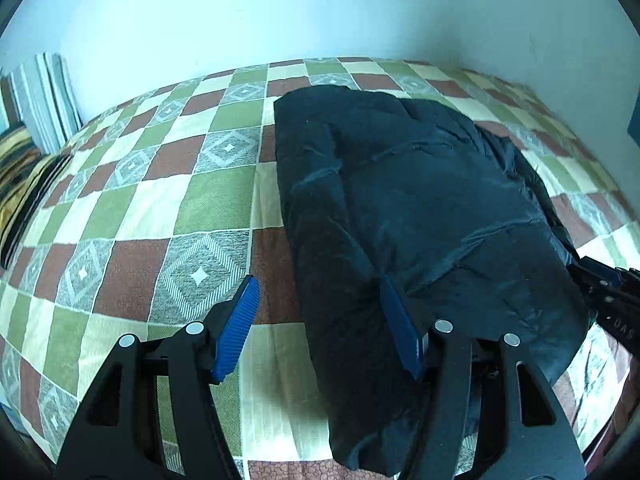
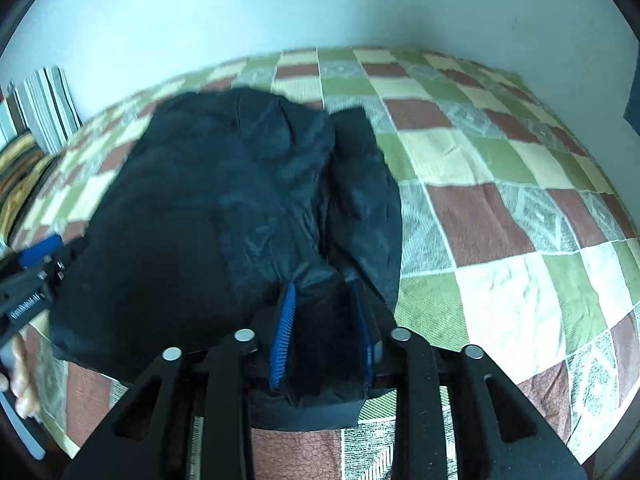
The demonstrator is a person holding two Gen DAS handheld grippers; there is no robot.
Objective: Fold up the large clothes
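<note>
A dark, shiny padded jacket (image 1: 420, 200) lies folded in a bulky bundle on the checked bedspread (image 1: 160, 208). My left gripper (image 1: 319, 280) stands wide open over the jacket's near left edge. One pad is above the bedspread and the other above the fabric, neither pressing. In the right wrist view the same jacket (image 2: 208, 208) fills the left half, with a sleeve-like strip along its right side. My right gripper (image 2: 322, 285) hangs over the jacket's near edge. Dark fabric sits between its blue pads (image 2: 283, 332), whose ribbed face shows free, so it is open.
The bed meets a pale wall (image 1: 280, 12) at the back. Striped pillows (image 1: 44, 96) and a yellow-patterned cushion (image 1: 20, 176) lie at the far left. A person's fingers (image 2: 24, 380) show at the left edge, behind the left gripper (image 2: 36, 264). The right gripper (image 1: 608, 284) pokes in at the right.
</note>
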